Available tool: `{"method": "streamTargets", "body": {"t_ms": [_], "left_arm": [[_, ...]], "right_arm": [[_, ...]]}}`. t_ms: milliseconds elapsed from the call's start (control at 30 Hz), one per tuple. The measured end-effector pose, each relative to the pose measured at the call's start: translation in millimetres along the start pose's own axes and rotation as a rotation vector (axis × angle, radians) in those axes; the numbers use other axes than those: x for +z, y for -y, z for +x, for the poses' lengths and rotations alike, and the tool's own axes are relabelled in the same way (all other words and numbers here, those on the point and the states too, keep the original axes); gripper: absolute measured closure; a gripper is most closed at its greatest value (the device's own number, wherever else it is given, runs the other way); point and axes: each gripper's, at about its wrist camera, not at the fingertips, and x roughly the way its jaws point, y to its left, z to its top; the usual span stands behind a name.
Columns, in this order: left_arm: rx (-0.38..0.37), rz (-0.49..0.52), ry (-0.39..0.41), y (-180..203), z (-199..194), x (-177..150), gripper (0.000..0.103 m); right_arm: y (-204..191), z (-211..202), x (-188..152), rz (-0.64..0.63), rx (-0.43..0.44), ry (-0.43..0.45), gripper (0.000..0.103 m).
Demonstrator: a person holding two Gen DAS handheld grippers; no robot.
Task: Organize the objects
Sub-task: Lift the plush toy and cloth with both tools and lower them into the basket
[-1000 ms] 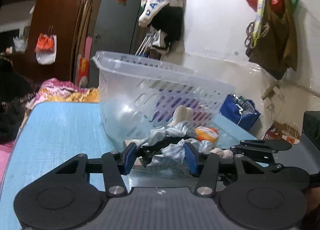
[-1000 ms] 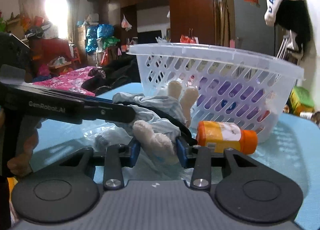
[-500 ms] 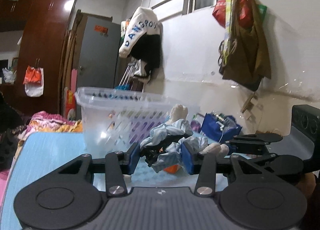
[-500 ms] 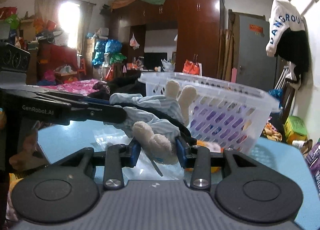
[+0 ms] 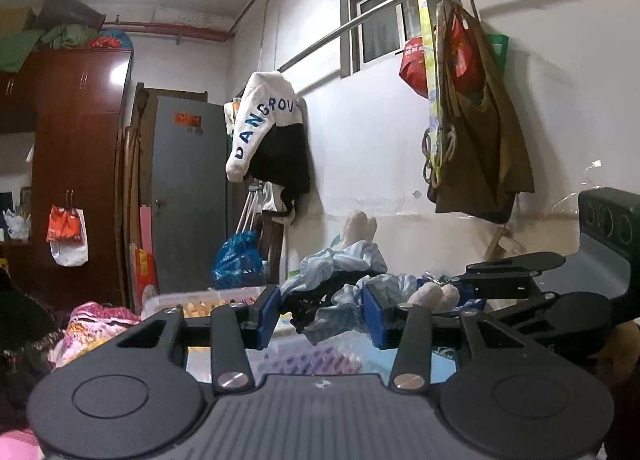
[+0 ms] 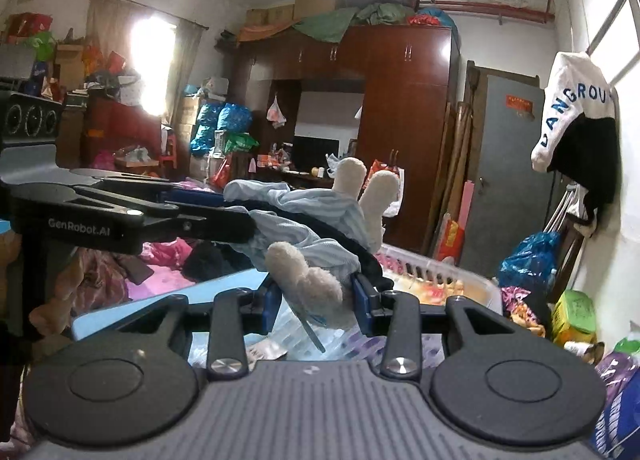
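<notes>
A cream plush toy [image 5: 344,260] in pale blue striped clothes with a dark strap hangs in the air, held from two sides. My left gripper [image 5: 320,316] is shut on its bunched cloth. My right gripper [image 6: 316,302] is shut on a fuzzy cream limb of the plush toy [image 6: 308,280]. Each gripper shows in the other's view: the right one's fingers [image 5: 512,280] come in from the right, the left one's fingers [image 6: 200,219] from the left. The clear plastic basket [image 5: 208,298] sits low behind the toy, and its rim [image 6: 440,272] lies under and beyond the toy.
A blue table [image 6: 132,312] lies below the grippers. A white and black jacket [image 5: 272,139] and brown bags [image 5: 476,147] hang on the right wall. A grey door [image 5: 188,195], a brown wardrobe [image 6: 404,131] and a blue sack [image 6: 528,260] stand behind. A green box [image 6: 572,316] sits at the right.
Both grippers have risen with the plush toy, lifting it off the table. The basket has sunk low in both views and the orange bottle has dropped out of sight.
</notes>
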Motion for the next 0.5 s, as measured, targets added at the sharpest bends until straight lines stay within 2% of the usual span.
{"method": "streamTargets", "body": {"t_ms": [500], "left_arm": [[0.040, -0.003, -0.030, -25, 34, 13, 0.055]], "right_arm": [[11, 35, 2, 0.005, -0.011, -0.047, 0.062]]}}
